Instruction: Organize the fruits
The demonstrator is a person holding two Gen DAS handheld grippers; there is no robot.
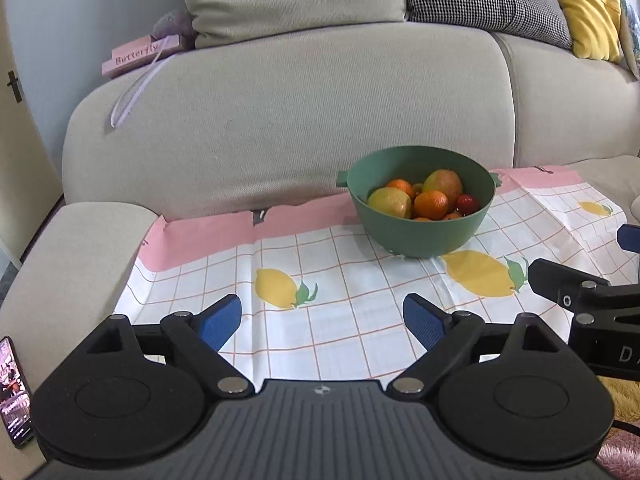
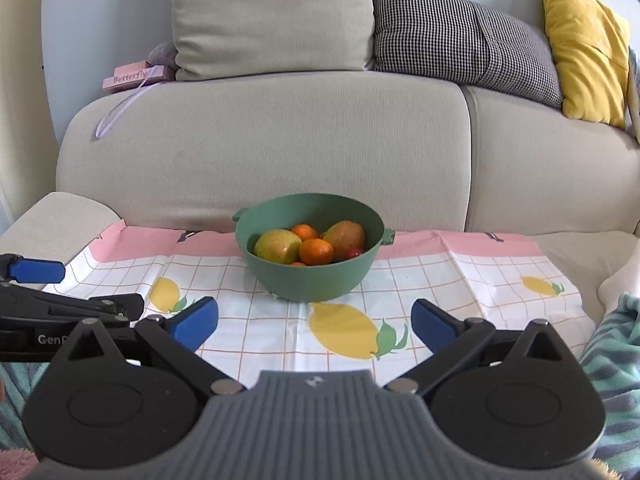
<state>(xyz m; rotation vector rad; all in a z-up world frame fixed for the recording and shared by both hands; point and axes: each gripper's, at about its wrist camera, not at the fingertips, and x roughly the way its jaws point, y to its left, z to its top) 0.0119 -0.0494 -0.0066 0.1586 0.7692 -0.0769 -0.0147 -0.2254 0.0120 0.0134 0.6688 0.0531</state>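
A green bowl (image 1: pixel 420 236) stands on a lemon-print cloth (image 1: pixel 320 320) spread over the sofa seat; it also shows in the right wrist view (image 2: pixel 310 280). Inside lie two yellow-red mangoes (image 2: pixel 277 246), several oranges (image 2: pixel 316 251) and a small red fruit (image 2: pixel 355 253). My left gripper (image 1: pixel 322 322) is open and empty, low over the cloth, in front and left of the bowl. My right gripper (image 2: pixel 314 326) is open and empty, straight in front of the bowl. Each gripper shows at the edge of the other's view.
The beige sofa back (image 2: pixel 260 148) rises right behind the bowl, with cushions on top: beige (image 2: pixel 272 16), houndstooth (image 2: pixel 460 40), yellow (image 2: pixel 584 48). A pink "Butterfly" box (image 1: pixel 140 56) sits on the sofa back. A phone (image 1: pixel 14 392) lies at left. A striped teal blanket (image 2: pixel 612 360) lies right.
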